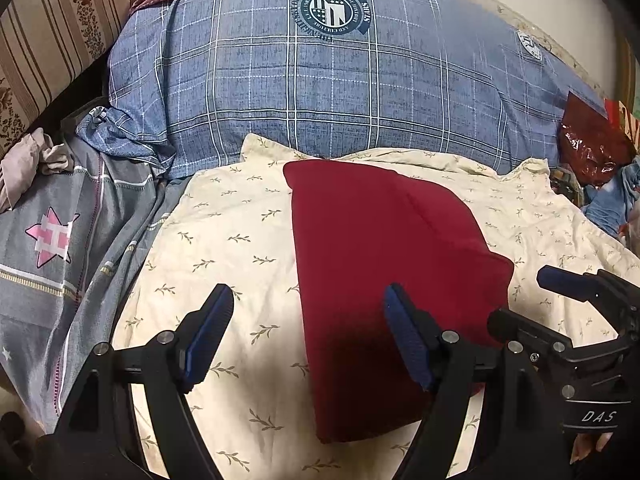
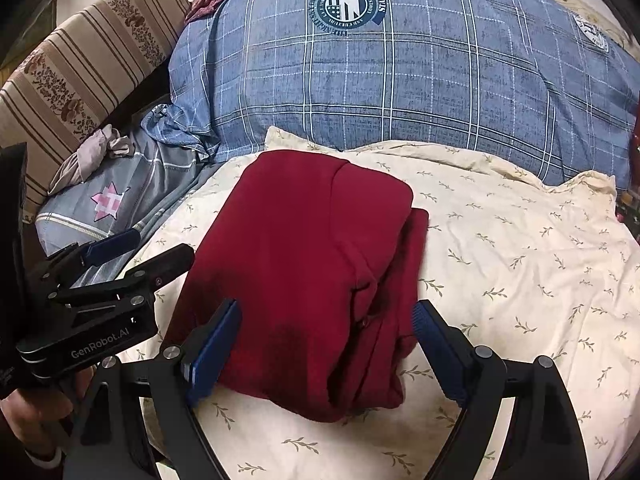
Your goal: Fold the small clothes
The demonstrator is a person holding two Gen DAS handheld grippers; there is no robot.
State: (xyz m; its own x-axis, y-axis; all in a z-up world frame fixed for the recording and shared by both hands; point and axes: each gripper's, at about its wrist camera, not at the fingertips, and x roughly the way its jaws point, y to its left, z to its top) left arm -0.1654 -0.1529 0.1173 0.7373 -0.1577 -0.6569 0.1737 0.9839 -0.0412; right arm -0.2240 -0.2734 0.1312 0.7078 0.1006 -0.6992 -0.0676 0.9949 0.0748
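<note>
Dark red and folded into a long wedge, the garment (image 1: 384, 280) lies flat on the cream sheet (image 1: 224, 240) with its leaf sprigs, its far end close to the blue plaid pillow (image 1: 340, 92) and its near end close to both tools. The left gripper (image 1: 308, 332) hangs low over the bed with its jaws spread wide and nothing between them; its left finger is over bare sheet and its right finger is over the garment's near left part. The right gripper (image 2: 326, 344) is likewise wide open and empty, poised just above the garment's near end, one blue pad (image 2: 212, 352) at the left edge of the cloth and the other at the right edge, so the jaws straddle the fold. From the right-hand camera the garment (image 2: 304, 264) shows layered edges stacked along its right side. Both tools point toward the pillow, side by side and near each other, each visible in the other's view. To the left a grey cover (image 1: 44, 248) with a pink star lies rumpled beside a striped cushion (image 2: 76, 68)
</note>
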